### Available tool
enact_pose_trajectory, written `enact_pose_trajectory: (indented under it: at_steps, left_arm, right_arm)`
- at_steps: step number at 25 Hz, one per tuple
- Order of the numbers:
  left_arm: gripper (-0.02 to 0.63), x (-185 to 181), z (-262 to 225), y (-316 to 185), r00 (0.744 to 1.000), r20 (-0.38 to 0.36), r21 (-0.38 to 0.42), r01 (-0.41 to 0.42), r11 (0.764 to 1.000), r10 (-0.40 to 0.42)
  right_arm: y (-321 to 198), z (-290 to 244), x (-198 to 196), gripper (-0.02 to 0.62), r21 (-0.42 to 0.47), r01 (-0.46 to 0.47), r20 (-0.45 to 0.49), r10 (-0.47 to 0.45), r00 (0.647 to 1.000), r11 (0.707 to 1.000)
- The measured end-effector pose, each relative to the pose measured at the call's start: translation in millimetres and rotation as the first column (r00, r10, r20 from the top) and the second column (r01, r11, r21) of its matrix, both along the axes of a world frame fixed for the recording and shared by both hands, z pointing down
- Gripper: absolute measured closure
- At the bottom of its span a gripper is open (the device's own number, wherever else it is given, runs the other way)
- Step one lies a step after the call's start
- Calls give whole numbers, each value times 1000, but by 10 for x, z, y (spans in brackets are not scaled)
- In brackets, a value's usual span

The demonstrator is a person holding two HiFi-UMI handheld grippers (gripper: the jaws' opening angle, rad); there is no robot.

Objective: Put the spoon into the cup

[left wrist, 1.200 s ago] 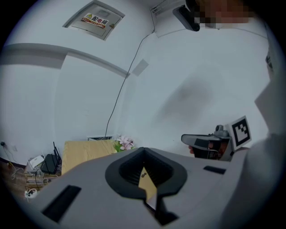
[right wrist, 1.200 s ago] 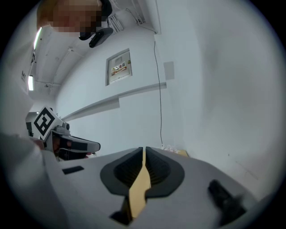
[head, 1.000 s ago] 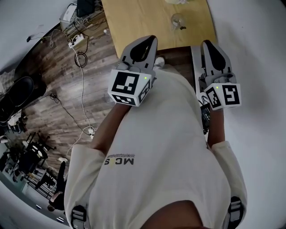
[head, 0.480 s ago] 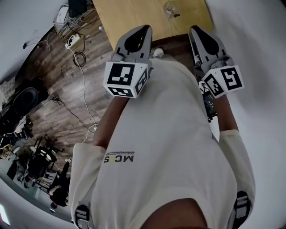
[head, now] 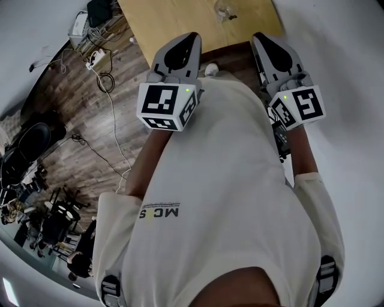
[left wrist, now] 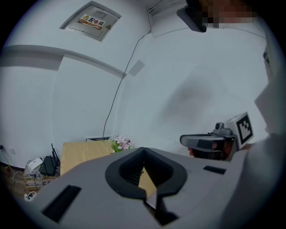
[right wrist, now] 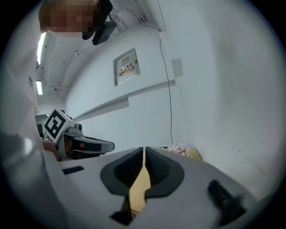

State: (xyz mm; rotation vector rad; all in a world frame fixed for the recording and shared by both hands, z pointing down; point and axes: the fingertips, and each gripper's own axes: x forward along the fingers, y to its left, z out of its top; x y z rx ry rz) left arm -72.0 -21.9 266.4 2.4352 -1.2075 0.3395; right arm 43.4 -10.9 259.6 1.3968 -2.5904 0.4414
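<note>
A clear glass cup (head: 222,9) stands on the wooden table (head: 174,21) at the top edge of the head view. A small dark thing lies beside the cup, too small to identify; I cannot make out a spoon. My left gripper (head: 185,43) and right gripper (head: 262,42) are held side by side in front of the person's chest, pointing at the table's near edge. Both are shut with nothing between the jaws. The left gripper (left wrist: 143,151) sees the table through its jaws' hollow, and so does the right gripper (right wrist: 143,150).
Pink flowers (left wrist: 120,143) sit at the table's far end by the white wall. Cables and a power strip (head: 99,57) lie on the wood floor to the left, with a black chair (head: 24,147) further left. A white wall runs along the right.
The table and cup have slid toward the top of the head view. Both grippers have risen slightly and sit nearer the table's edge, still shut.
</note>
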Motion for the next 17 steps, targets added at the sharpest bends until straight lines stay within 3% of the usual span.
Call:
enact_pose_trajectory:
  at_steps: [17]
  left_arm:
    - [594, 57, 22, -53, 1000, 6, -21, -14, 1000, 14]
  right_arm:
    - [-56, 18, 32, 555, -7, 10, -24, -10, 1000, 1000]
